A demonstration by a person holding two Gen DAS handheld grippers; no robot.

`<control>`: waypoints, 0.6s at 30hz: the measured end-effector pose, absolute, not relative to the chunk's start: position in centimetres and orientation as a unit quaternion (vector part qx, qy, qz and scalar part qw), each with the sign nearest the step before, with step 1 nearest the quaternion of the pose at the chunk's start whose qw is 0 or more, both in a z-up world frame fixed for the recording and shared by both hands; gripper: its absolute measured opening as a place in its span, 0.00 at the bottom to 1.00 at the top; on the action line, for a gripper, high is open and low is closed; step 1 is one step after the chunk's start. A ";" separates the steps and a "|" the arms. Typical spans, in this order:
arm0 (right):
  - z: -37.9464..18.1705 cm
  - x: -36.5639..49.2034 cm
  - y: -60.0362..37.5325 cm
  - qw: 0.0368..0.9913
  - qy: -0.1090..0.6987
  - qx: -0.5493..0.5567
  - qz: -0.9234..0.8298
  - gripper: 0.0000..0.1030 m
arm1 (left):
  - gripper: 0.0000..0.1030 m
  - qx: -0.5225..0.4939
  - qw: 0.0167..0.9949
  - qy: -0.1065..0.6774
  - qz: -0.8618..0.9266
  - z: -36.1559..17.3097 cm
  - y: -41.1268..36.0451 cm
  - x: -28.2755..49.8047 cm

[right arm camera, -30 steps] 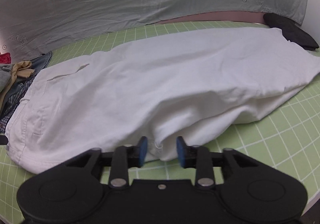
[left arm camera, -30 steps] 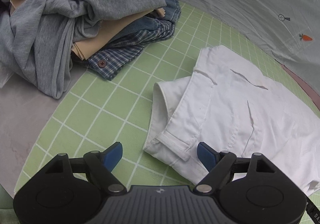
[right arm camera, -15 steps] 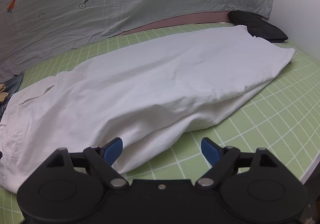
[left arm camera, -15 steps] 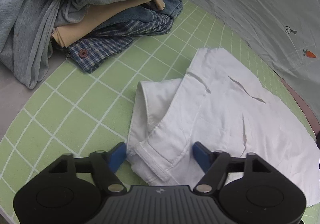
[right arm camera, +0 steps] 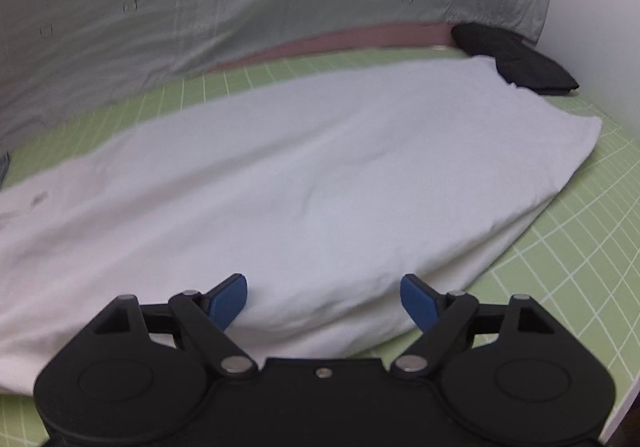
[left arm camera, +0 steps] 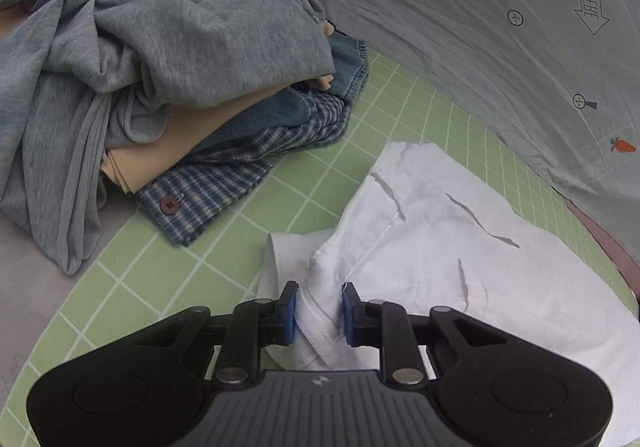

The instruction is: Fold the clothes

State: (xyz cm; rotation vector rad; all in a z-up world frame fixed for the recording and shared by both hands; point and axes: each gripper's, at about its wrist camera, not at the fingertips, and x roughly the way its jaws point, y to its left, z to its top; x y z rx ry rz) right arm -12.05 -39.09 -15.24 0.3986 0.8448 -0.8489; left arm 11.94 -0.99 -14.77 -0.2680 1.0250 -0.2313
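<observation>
White trousers [left arm camera: 460,247] lie flat along the green grid mat [left arm camera: 160,287]. In the left wrist view my left gripper [left arm camera: 319,307] sits at the waistband end; its jaws are closing and the blue pads press a bunched fold of waistband between them. In the right wrist view the trousers [right arm camera: 300,167] stretch from left to right, leg end toward the far right. My right gripper [right arm camera: 324,295] hovers at their near edge. Its jaws are wide and just beginning to close, with the fabric's edge between the pads untouched.
A pile of clothes [left arm camera: 160,47], grey on top with a blue plaid shirt [left arm camera: 208,187] below, sits left of the waistband. A grey carrot-print sheet [right arm camera: 240,7] hangs behind the mat. A black folded cloth [right arm camera: 516,63] lies at the far right by a white wall [right arm camera: 592,27].
My left gripper moved onto the waistband and closed on it, bunching the cloth. My right gripper let go of the trousers' near edge, opened wide and slid right along the leg.
</observation>
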 end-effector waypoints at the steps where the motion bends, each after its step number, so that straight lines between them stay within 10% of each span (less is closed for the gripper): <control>1: -16.0 -12.4 -38.9 0.802 0.407 0.191 -0.392 0.80 | 0.30 -0.137 0.853 0.492 -0.106 -15.1 -0.8 11.9; 8: -15.9 -14.9 -38.0 0.801 0.392 0.222 -0.393 0.80 | 0.72 -0.204 0.838 0.498 -0.083 -16.0 0.3 11.3; 15: -13.4 -15.5 -39.7 0.809 0.348 0.240 -0.408 0.82 | 0.73 -0.205 0.830 0.515 -0.064 -17.2 -0.6 11.2; 18: -13.2 -16.3 -40.0 0.807 0.343 0.243 -0.414 0.82 | 0.52 -0.213 0.833 0.506 -0.076 -17.1 -0.9 11.5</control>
